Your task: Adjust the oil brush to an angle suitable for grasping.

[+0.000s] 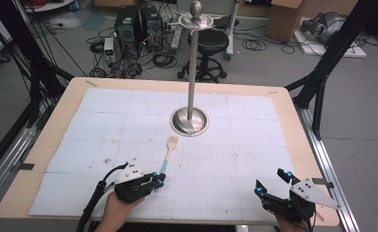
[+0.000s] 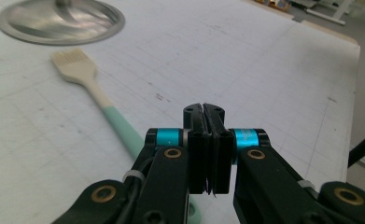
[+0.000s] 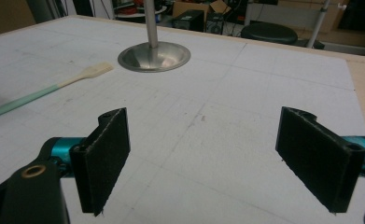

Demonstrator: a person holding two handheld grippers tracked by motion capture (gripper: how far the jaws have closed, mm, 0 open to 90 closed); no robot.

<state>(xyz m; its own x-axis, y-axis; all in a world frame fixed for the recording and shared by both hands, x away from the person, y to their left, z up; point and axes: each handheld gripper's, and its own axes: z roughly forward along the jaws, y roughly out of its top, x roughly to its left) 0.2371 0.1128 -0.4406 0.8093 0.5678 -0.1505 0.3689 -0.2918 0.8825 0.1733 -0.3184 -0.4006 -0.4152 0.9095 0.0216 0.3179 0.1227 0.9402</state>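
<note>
Two hand-held tools, black-bodied throughout: left tool [image 1: 160, 180] topped by a pale grey three-cornered plate dotted with small dark holes and trailed by a thick black cable, right tool [image 1: 269, 182] capped by a matching grey plate. Flat black rectangular pads on each jaw, turquoise anodised collars behind them, brass-coloured rivets set into glossy black linkage arms. A white cable tie cinched on the left tool's linkage, glints of blue at the tips when seen from above.

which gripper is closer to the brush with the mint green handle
Left. The left gripper sits right at the handle end of the brush, jaws shut beside it with nothing between them. The right gripper rests open, far off near the table's opposite corner.
</note>
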